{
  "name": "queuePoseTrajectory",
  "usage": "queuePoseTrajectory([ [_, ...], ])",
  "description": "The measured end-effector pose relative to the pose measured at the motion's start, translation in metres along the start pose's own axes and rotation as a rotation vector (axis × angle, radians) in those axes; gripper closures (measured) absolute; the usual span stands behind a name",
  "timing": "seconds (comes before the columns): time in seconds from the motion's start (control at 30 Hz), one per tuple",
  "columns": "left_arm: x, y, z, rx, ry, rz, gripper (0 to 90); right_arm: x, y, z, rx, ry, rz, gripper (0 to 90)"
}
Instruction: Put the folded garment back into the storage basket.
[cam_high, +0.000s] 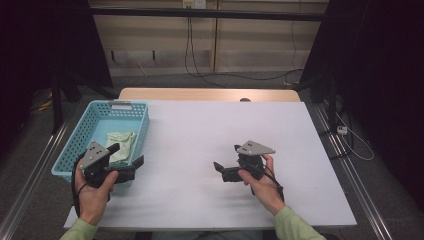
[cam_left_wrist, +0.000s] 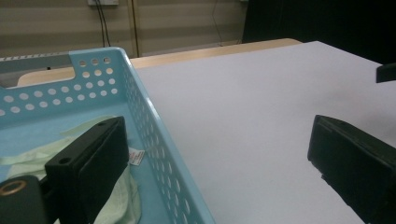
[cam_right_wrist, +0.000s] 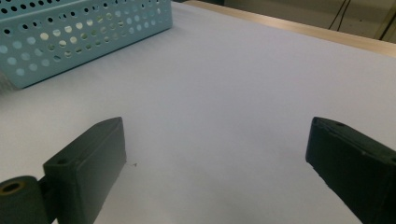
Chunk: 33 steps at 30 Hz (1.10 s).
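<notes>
White tabletop (cam_high: 210, 145), dark curtains either side, cables on far wall. Blue perforated basket (cam_high: 80, 137) at left edge, pale green cloth (cam_high: 121, 142) lying inside. Left hand-held gripper (cam_high: 127, 157) jaws wide apart, straddling basket's near right wall, 1 jaw over cloth. Right hand-held gripper (cam_high: 226, 157) jaws apart over bare tabletop, right of centre, well apart from basket.

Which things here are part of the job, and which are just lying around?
Part of the job:
- pale green cloth in the blue basket
- left gripper, open, straddling the basket's wall
- right gripper, open

Lying about:
- cables on the floor
</notes>
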<state>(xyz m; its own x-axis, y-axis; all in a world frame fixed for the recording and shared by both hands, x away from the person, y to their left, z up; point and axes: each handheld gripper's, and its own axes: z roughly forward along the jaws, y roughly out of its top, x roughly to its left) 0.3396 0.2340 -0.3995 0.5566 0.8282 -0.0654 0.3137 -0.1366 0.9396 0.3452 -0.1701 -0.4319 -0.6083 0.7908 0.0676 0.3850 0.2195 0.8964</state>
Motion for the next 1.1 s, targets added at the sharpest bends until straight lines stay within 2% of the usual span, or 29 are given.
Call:
queuePoseTrajectory([
  [0.1,-0.004,-0.001,-0.001,0.000,-0.010,0.031,4.9,-0.004,-0.007,-0.009,0.001,-0.017,0.004,4.9],
  [0.23,-0.009,-0.004,-0.002,-0.002,-0.004,0.037,4.8,-0.011,-0.014,-0.019,0.002,-0.046,0.014,4.8],
  [0.3,-0.011,-0.006,-0.003,0.003,-0.023,0.027,4.8,-0.014,-0.017,-0.025,-0.003,-0.055,0.023,4.9],
  [0.43,-0.015,-0.011,-0.005,0.010,-0.018,0.032,4.7,-0.020,-0.024,-0.036,-0.006,-0.086,0.050,4.9],
  [0.53,-0.016,-0.016,-0.006,0.024,-0.024,0.041,4.7,-0.025,-0.030,-0.045,-0.011,-0.110,0.061,4.5],
  [0.6,-0.017,-0.018,-0.005,0.033,-0.019,0.060,4.7,-0.027,-0.033,-0.050,-0.017,-0.123,0.078,4.6],
  [0.8,-0.017,-0.020,-0.003,0.031,-0.027,0.046,4.7,-0.032,-0.041,-0.065,-0.026,-0.164,0.093,4.7],
  [0.9,-0.019,-0.020,-0.002,0.032,-0.027,0.052,4.7,-0.034,-0.046,-0.071,-0.025,-0.182,0.104,4.7],
  [0.97,-0.019,-0.020,-0.002,0.025,-0.030,0.051,4.7,-0.034,-0.048,-0.075,-0.026,-0.189,0.107,4.7],
  [1.0,-0.018,-0.019,-0.002,0.012,-0.038,0.038,4.7,-0.035,-0.049,-0.078,-0.026,-0.194,0.111,4.8],
  [1.07,-0.015,-0.019,-0.002,0.006,-0.021,0.039,4.7,-0.036,-0.051,-0.083,-0.037,-0.208,0.116,4.9],
  [1.1,-0.014,-0.019,-0.002,0.007,-0.028,0.036,4.7,-0.036,-0.052,-0.086,-0.047,-0.216,0.123,4.9],
])
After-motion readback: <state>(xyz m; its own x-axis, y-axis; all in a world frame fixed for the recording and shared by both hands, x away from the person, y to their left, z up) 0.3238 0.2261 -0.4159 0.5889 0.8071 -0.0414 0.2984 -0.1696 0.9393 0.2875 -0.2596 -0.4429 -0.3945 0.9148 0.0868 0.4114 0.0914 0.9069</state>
